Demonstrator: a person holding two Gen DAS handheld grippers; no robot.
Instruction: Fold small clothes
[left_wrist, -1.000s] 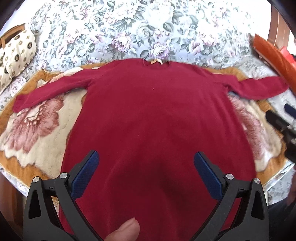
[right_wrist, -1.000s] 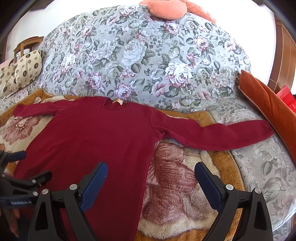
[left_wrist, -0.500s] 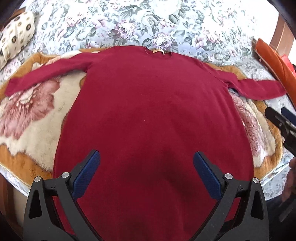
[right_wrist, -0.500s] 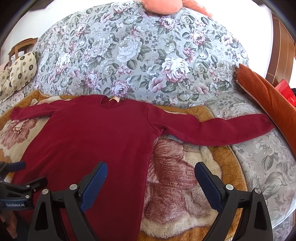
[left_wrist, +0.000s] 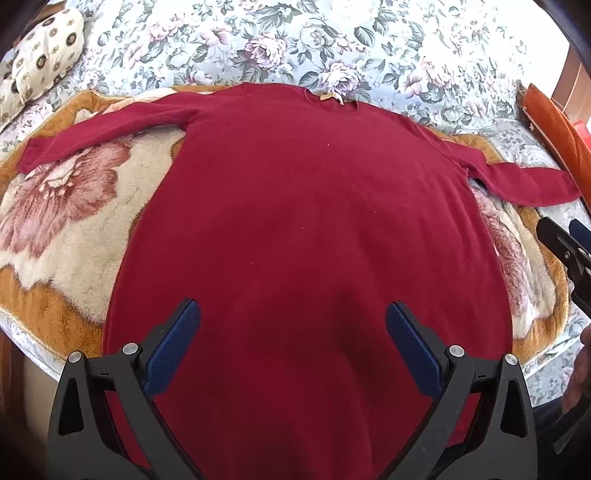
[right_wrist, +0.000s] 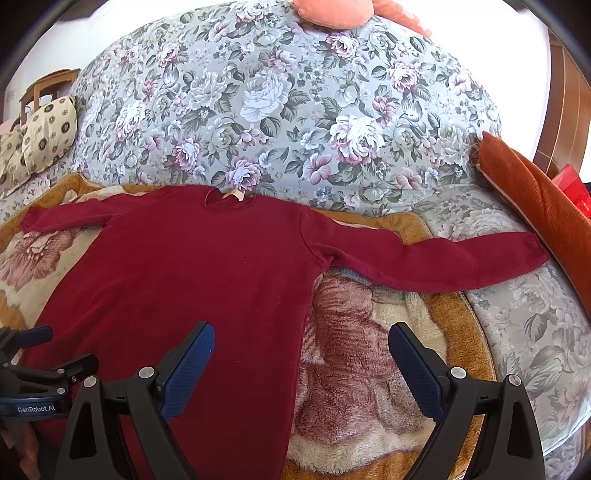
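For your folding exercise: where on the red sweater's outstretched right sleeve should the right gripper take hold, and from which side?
Probably the cuff end of the right sleeve, coming from the outer right side. The red sweater lies flat with that sleeve stretched straight out, so its free tip can swing inward over the body. The right gripper has its jaws open, holding nothing.

A sofa (right_wrist: 295, 110) upholstered in grey floral fabric is seen, its seat covered by a plush blanket (left_wrist: 66, 236) in cream with an orange-brown border and large pink flowers. A dark red long-sleeved garment (left_wrist: 303, 229) is spread flat on the blanket, sleeves stretched to both sides. A cream patterned cushion (left_wrist: 40, 81) and an orange cushion (right_wrist: 539, 206) are placed at the sofa's ends.
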